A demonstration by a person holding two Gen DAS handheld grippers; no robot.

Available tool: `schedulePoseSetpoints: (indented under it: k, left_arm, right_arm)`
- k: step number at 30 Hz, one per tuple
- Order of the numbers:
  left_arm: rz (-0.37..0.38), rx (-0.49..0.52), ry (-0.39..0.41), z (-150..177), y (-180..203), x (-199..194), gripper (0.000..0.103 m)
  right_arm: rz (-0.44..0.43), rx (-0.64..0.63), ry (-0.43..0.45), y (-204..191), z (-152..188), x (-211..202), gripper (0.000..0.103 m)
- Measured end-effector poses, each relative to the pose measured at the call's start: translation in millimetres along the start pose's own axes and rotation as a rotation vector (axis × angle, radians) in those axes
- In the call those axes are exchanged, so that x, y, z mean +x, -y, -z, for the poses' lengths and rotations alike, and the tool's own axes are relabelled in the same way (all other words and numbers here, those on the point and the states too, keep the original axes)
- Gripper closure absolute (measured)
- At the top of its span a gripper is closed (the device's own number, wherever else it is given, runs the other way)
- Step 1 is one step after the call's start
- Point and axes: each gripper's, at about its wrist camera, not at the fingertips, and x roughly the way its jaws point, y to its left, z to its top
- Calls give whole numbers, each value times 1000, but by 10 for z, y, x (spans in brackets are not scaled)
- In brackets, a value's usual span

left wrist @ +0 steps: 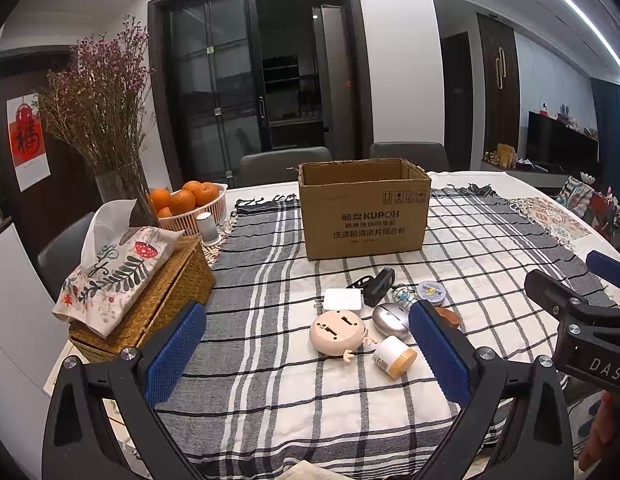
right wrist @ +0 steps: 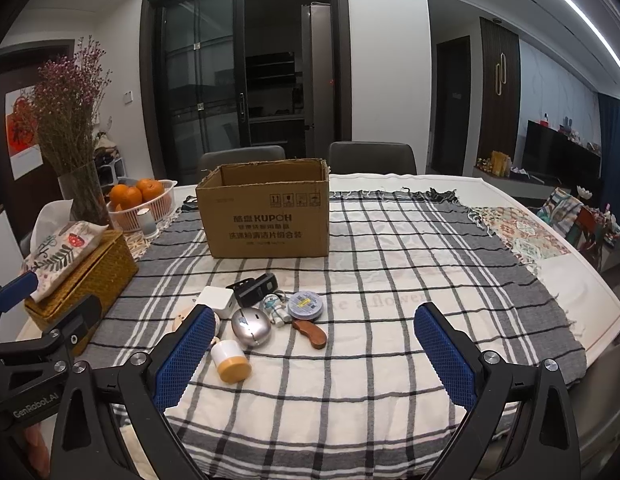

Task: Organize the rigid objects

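An open cardboard box (left wrist: 364, 210) (right wrist: 266, 212) stands on the checked cloth. In front of it lies a cluster of small items: a pink round toy (left wrist: 337, 332), a white square charger (left wrist: 342, 299) (right wrist: 216, 298), a black device (left wrist: 379, 286) (right wrist: 256, 286), a silver oval case (left wrist: 390, 319) (right wrist: 251, 327), a white jar with a yellow lid (left wrist: 394, 357) (right wrist: 231, 361), a small figurine (right wrist: 275, 307), a round tin (left wrist: 431, 291) (right wrist: 306, 304) and a wooden piece (right wrist: 310, 332). My left gripper (left wrist: 306, 354) is open and empty, above the cloth near the cluster. My right gripper (right wrist: 316, 354) is open and empty, right of the cluster.
At the left stand a wicker box (left wrist: 166, 296) with a tissue pouch (left wrist: 114, 268), a basket of oranges (left wrist: 190, 204), a small white cylinder (left wrist: 208, 228) and a vase of dried flowers (left wrist: 106, 120). Two chairs (left wrist: 284, 164) stand behind the table. The table's edge (right wrist: 590, 280) curves at the right.
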Motion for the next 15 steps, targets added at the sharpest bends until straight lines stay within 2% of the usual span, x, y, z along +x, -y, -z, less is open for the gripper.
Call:
schedulePoseSetpoints:
  k: [15]
  left_arm:
    - [6,2,-1,14,3,8,0]
  right_arm:
    - [-3,-1,5,-8,-2,-7,2]
